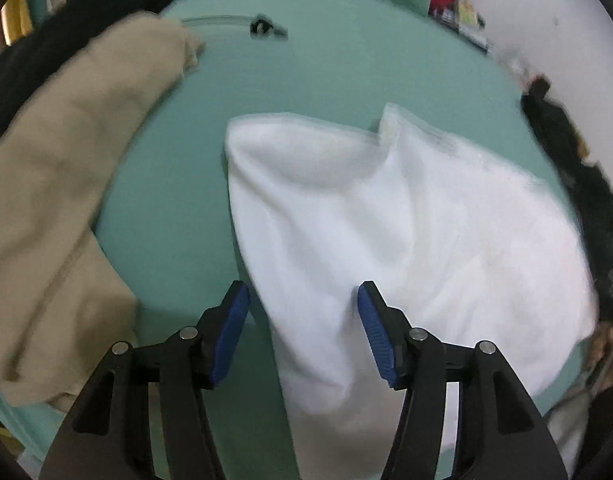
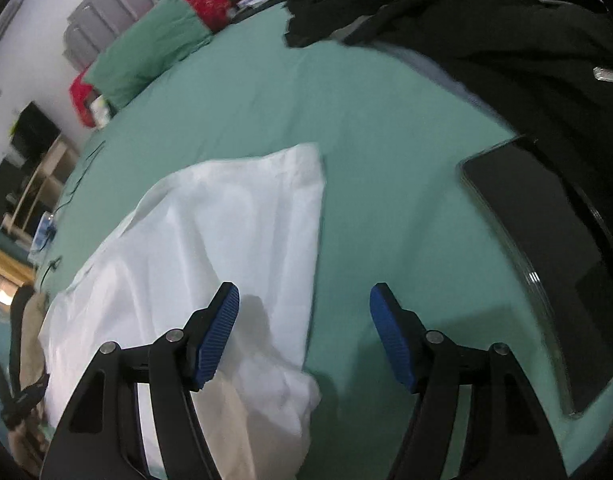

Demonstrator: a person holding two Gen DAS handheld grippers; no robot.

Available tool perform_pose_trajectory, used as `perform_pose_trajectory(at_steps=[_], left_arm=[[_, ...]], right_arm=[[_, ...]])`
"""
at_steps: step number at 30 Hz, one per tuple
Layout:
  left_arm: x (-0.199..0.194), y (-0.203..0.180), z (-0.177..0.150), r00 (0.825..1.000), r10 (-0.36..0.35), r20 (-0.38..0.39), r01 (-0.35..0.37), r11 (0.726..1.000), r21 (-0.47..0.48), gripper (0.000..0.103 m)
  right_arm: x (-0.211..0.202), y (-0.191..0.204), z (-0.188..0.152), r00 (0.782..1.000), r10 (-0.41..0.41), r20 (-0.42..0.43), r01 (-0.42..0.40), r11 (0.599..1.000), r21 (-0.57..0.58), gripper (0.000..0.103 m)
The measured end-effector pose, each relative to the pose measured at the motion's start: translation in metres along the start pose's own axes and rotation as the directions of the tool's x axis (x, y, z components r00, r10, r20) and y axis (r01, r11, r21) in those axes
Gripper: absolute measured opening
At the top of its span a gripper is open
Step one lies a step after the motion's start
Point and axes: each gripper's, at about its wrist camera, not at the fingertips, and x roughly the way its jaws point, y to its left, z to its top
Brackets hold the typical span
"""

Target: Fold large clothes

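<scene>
From the left wrist, the left claw [image 1: 303,300] gapes empty above the white cloth [image 1: 386,216] on the bed [image 1: 326,72]; it should pinch 1 edge cleanly. Only here a tan garment [image 1: 66,160] lies left. From the right wrist, the right claw [image 2: 304,302] gapes empty too, cloth under its left finger; only here a dark tablet [image 2: 546,248] lies right.

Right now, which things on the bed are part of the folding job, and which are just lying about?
Part of the job:
white garment
left gripper, open
right gripper, open

Just lying about:
beige garment
black clothing
dark tablet
green pillow
cables
</scene>
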Motion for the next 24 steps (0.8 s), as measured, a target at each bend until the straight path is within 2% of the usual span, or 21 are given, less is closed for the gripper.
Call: perform_pose_trajectory(at_steps=[1,2,4,8,13,14,15,17,19,20,21,22,24], left_arm=[[0.000,-0.002,-0.001,1.000,0.016,0.026,-0.017,1.000,0.022,0.060],[0.000,-0.004,0.002,0.999,0.037,0.021,-0.037,0.999,0.027,0.060],[-0.002,-0.003,0.011,0.999,0.046,0.025,-0.046,0.999,0.002,0.060],[0.002,-0.004,0.033,0.993,0.102,0.063,-0.105,0.994,0.044,0.060],[0.020,-0.005,0.064,0.992,0.116,0.056,-0.120,0.990,0.076,0.060],[0.022,-0.003,0.067,0.992,0.112,0.057,-0.116,0.990,0.082,0.060],[0.026,-0.003,0.071,0.993,0.108,0.053,-0.113,0.990,0.087,0.060],[0.034,0.001,0.080,0.995,0.088,0.042,-0.092,0.992,0.082,0.060],[0.035,0.007,0.088,0.996,0.059,0.064,-0.063,0.997,0.055,0.059],[0.037,0.008,0.092,0.996,0.041,0.080,-0.044,0.998,0.035,0.043],[0.037,0.013,0.095,0.995,0.044,0.086,-0.045,0.999,0.012,0.011],[0.037,0.017,0.097,0.993,0.070,0.090,-0.070,0.998,-0.008,0.008],[0.037,0.025,0.102,0.988,0.101,0.114,-0.098,0.995,-0.030,0.008]], right_arm=[[0.001,-0.001,0.000,1.000,0.013,0.004,-0.013,1.000,-0.011,0.068],[0.003,-0.001,0.001,1.000,0.011,0.001,-0.011,1.000,-0.009,0.068],[0.002,-0.006,0.010,0.999,0.037,0.018,-0.038,0.999,0.021,0.068],[0.012,-0.005,0.033,0.998,0.032,0.044,-0.033,0.999,0.019,0.068],[0.046,0.009,0.064,0.999,0.050,0.009,-0.049,0.995,-0.089,0.068],[0.049,0.012,0.064,0.999,0.041,0.013,-0.040,0.993,-0.108,0.060],[0.053,0.018,0.066,0.999,0.026,0.021,-0.023,0.989,-0.144,0.036],[0.061,0.030,0.066,1.000,-0.025,0.018,0.028,0.977,-0.212,0.005],[0.066,0.040,0.069,0.998,-0.055,0.036,0.062,0.966,-0.251,0.004],[0.065,0.041,0.070,0.997,-0.065,0.047,0.075,0.963,-0.257,0.004],[0.064,0.044,0.075,0.994,-0.083,0.070,0.098,0.958,-0.270,0.004],[0.064,0.046,0.081,0.989,-0.112,0.099,0.136,0.950,-0.280,0.004],[0.063,0.044,0.092,0.986,-0.117,0.118,0.146,0.952,-0.270,0.004]])
